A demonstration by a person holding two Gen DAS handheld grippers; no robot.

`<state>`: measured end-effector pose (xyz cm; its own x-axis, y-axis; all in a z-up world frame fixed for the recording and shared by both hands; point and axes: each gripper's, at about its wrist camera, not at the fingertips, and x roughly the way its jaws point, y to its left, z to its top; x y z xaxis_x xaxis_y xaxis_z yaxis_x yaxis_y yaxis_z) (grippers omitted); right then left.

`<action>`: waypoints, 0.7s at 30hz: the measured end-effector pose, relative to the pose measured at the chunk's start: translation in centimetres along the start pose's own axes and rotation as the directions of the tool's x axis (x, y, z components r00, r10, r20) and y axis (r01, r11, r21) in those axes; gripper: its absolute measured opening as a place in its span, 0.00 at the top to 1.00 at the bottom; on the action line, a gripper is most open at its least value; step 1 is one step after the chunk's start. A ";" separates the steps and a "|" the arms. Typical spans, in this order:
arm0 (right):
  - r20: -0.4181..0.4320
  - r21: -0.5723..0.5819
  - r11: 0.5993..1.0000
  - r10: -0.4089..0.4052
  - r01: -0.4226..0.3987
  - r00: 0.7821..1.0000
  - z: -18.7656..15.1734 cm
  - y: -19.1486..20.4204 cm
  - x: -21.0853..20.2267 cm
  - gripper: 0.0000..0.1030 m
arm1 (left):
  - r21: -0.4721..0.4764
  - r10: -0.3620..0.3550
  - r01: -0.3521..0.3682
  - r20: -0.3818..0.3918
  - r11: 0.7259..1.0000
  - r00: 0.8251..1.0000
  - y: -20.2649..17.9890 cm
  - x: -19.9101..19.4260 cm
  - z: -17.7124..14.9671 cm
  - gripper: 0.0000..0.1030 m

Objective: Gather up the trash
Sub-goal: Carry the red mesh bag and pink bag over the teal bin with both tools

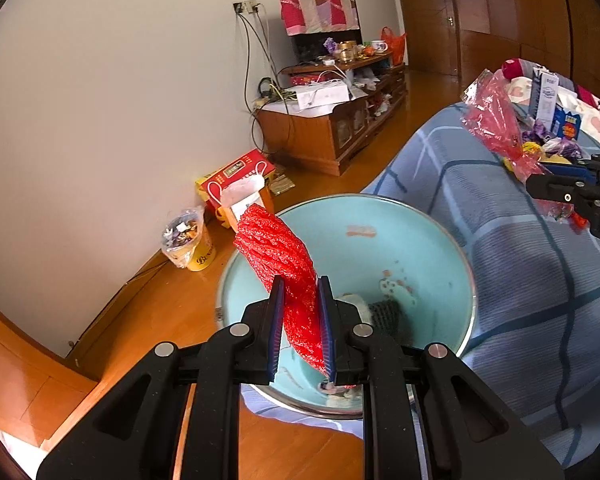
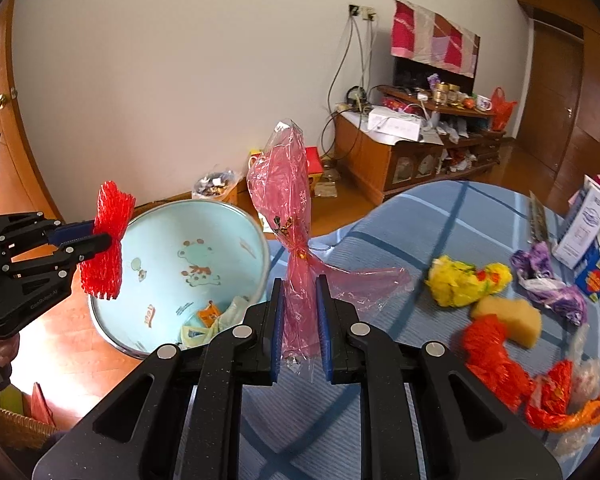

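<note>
Left wrist view: left hand-held gripper clamped on a red foam net sleeve, jaws narrowly apart with the netting pinched between the blue pads, sleeve sticking up and tilted left. Directly beyond and below, a pale blue basin standing on the wooden floor, a few scraps lying in its bottom. Right of the basin, a bed with a blue checked sheet. At the right edge, the right hand-held gripper gripping crinkled red cellophane. Right wrist view: right hand-held gripper closed tight on a pink cellophane wrapper, wrapper standing upright above the pads, its tail trailing right onto the sheet. On the sheet to the right, more trash: a yellow crumpled wrapper, a yellow sponge, a purple wrapper, orange-red wrappers. At left, the other gripper holding the red net just beside the basin rim. Against the far wall, a cluttered wooden cabinet.
</note>
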<state>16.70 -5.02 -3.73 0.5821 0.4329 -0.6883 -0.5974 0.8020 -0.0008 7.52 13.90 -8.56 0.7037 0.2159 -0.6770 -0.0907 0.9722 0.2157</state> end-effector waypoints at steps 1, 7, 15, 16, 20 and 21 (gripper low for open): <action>-0.003 -0.004 1.000 0.002 -0.002 1.000 0.1 0.2 0.2 0.84 | 0.000 0.003 -0.003 0.000 1.000 1.000 0.1 0.1 0.0 0.84; -0.015 -0.026 1.000 0.016 -0.016 1.000 0.5 1.6 1.1 0.84 | 0.006 0.034 -0.034 0.001 0.999 0.999 0.6 0.1 -0.2 0.83; -0.020 -0.059 0.997 0.043 -0.044 0.999 1.2 3.1 2.1 0.84 | -0.003 0.029 -0.029 -0.004 1.000 1.000 0.7 0.2 -0.2 0.82; -0.021 -0.062 0.997 0.047 -0.049 0.999 1.3 3.3 2.2 0.84 | -0.004 0.027 -0.027 -0.004 1.000 1.000 0.7 0.3 -0.2 0.81; -0.024 -0.076 0.993 0.085 -0.087 0.996 1.3 4.1 2.6 0.58 | -0.015 0.008 -0.008 0.001 1.000 1.000 0.7 0.3 -0.1 0.69; -0.018 -0.076 0.993 0.084 -0.085 0.996 1.3 4.1 2.6 0.52 | -0.015 -0.005 0.005 0.005 1.000 1.000 0.5 0.2 -0.1 0.68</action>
<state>16.53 -0.09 -4.57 0.5200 0.4911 -0.6988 -0.6850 0.7285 0.0023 7.52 14.47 -8.67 0.7075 0.2106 -0.6746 -0.0980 0.9746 0.2015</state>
